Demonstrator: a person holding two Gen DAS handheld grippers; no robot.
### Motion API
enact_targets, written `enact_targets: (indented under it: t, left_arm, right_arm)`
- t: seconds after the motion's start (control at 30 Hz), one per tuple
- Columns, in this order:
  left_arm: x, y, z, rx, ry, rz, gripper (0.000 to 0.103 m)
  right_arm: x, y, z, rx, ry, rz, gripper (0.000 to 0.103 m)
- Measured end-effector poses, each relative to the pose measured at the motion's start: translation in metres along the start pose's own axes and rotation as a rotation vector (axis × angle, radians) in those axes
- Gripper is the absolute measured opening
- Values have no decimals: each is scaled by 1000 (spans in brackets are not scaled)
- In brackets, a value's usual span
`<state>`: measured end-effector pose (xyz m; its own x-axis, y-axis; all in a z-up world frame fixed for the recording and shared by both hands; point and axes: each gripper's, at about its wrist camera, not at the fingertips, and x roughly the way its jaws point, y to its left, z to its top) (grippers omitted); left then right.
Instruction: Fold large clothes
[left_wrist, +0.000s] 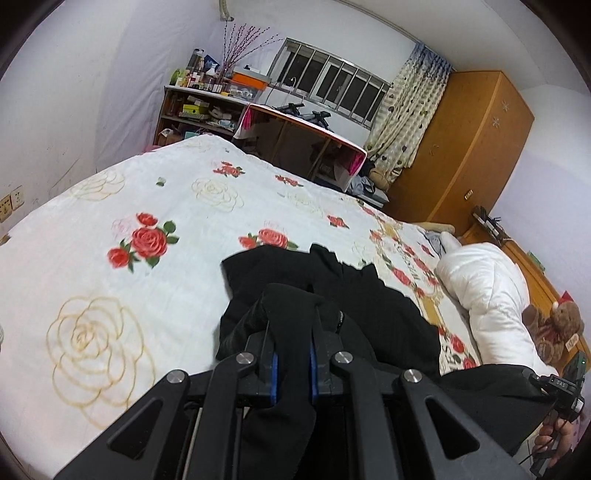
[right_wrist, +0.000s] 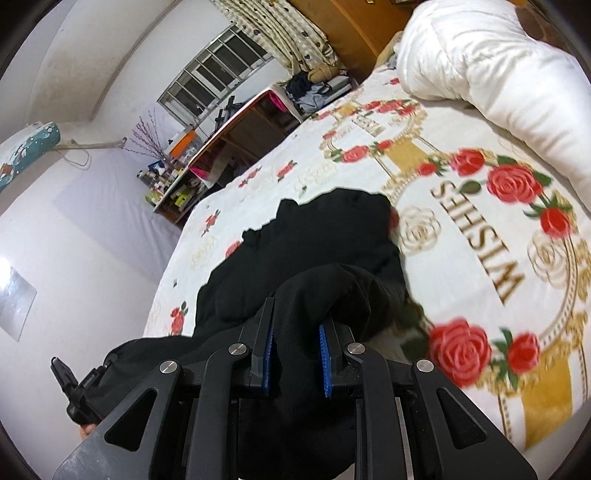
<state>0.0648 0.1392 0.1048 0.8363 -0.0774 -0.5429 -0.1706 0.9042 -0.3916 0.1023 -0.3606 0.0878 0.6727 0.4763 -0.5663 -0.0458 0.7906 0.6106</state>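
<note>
right gripper clamped on black garment, lifted above rose-print bedspread.

One black garment, two grippers, one white duvet, one teddy bear

"WISHES" in gold capitals on the bedspread, inside the rose wreath, clear in the right wrist view. Left wrist view shows only its tail, "ES", at the edge of the black garment. Small white letters on the device at lower right, too small to read. Nothing else legible.
</note>
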Motion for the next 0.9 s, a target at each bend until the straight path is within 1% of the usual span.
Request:
enact_targets:
  t: [0.13, 0.23, 0.37, 0.47, 0.67, 0.77, 0.9]
  left_arm:
    - [26, -5, 21, -4, -12, 0, 12]
    - [48, -8, 36, 4, -16, 6, 12]
    - [82, -10, 53, 10, -8, 20, 12]
    - [110, -9, 63, 9, 9, 36, 12]
    - [171, -4, 71, 11, 63, 72, 13]
    - [200, -3, 71, 18, 91, 93, 13]
    - [231, 2, 70, 13, 121, 109, 13]
  right_arm:
    - [18, 7, 26, -5, -14, 6, 20]
    - [40, 10, 47, -5, -22, 2, 20]
    - [68, 11, 71, -8, -21, -10, 20]
    - [93, 9, 88, -8, -14, -34, 20]
    - [146, -8, 113, 22, 23, -96, 20]
    - [173, -19, 119, 37, 50, -128, 20]
    - [198, -28, 123, 56, 69, -147, 20]
